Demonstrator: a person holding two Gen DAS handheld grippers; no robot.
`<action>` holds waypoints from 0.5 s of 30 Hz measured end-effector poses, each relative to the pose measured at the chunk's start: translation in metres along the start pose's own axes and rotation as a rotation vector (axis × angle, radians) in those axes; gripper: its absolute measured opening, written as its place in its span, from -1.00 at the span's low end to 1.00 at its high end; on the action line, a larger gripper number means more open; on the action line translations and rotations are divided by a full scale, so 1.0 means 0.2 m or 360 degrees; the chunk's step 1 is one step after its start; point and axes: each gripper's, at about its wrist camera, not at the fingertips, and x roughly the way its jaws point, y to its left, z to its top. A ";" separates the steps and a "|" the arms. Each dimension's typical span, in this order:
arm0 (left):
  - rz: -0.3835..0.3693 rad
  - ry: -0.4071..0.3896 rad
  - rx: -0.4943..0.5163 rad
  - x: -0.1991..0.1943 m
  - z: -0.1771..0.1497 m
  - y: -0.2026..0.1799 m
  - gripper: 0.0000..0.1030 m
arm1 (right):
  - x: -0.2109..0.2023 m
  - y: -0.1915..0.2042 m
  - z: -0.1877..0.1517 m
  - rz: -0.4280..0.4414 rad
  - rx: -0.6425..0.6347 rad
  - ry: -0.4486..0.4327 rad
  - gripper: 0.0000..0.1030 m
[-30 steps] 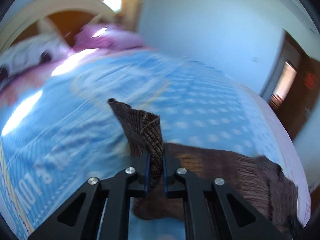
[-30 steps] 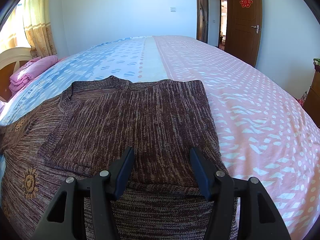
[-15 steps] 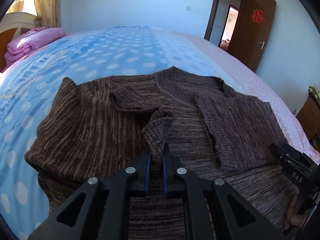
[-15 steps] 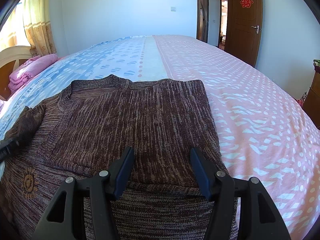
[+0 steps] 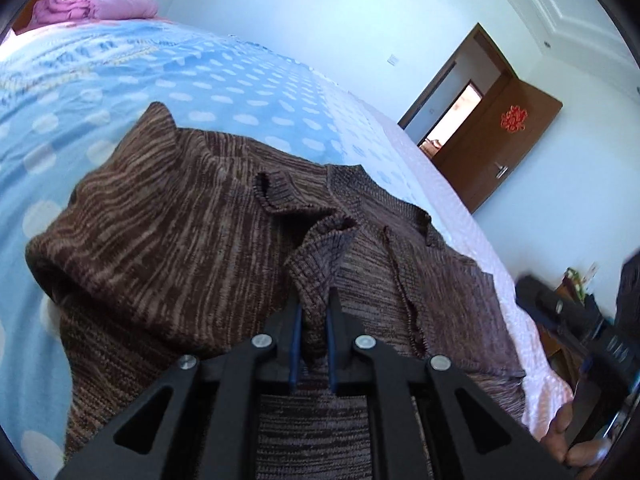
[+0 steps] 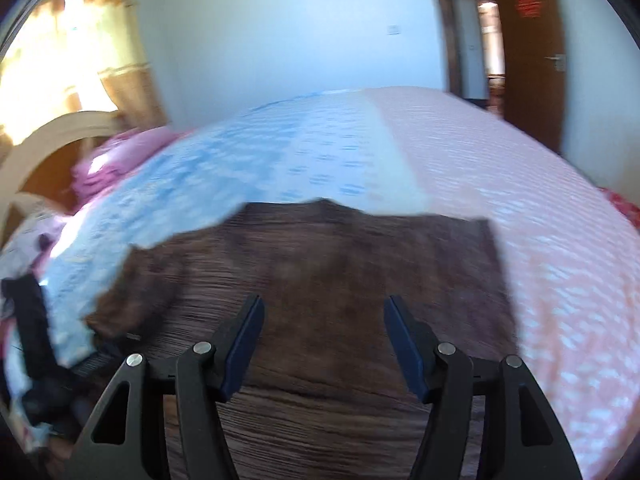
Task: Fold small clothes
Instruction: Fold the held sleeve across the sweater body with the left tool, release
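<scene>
In the left wrist view, the left claw pinches a ribbed sleeve cuff between its blue-padded black fingers, the cuff standing up in a crumpled, rounded flap just past the tips. The cuff belongs to a brown sweater, a coarse knit streaked with lighter tan threads, which lies on the bed with its left side bunched into a thick rolled fold and its ribbed collar curled open near the middle. A narrow ribbed edge runs down the flatter right half of the garment. The bed cover beneath is soft blue with pale oval dots, turning pink toward the right edge. A folded pink quilt sits at the far left corner, and a brown wooden door with a red ornament stands open in the pale wall. At the right edge the other black device shows, blurred, with fingertips of a hand below it. In the right wrist view, which is motion-blurred, the right claw is spread wide above the sweater, its angular black fingers with blue inner pads holding nothing. The knit reads as a dark brown sheet with a jagged upper outline, lying across the seam where the blue half of the cover meets the pink half. A curved wooden headboard and sunlit curtain fill the left side.
</scene>
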 end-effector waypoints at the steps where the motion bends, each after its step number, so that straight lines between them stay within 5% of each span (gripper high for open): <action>1: -0.0006 -0.0002 -0.0006 0.00 0.00 0.00 -0.78 | 0.02 0.06 0.04 0.0078 -0.0037 0.0019 0.24; 4: -0.0010 -0.0004 -0.0008 0.00 0.00 0.00 -0.76 | 0.17 0.31 0.17 0.0321 -0.0254 0.0144 0.35; 10: -0.0036 -0.0003 -0.0035 0.00 0.00 0.02 -0.76 | 0.52 0.68 0.20 0.0459 -0.0601 0.0399 0.35; 13: -0.0039 -0.0003 -0.0039 0.00 0.00 0.02 -0.76 | 0.69 0.74 0.15 0.0393 -0.0722 0.0545 0.35; 14: -0.0037 -0.0001 -0.0038 0.00 0.00 0.02 -0.75 | 0.71 0.74 0.15 0.0390 -0.0715 0.0565 0.14; 15: -0.0032 0.0002 -0.0036 0.00 0.00 0.02 -0.75 | 0.73 0.72 0.14 0.0385 -0.0692 0.0568 -0.50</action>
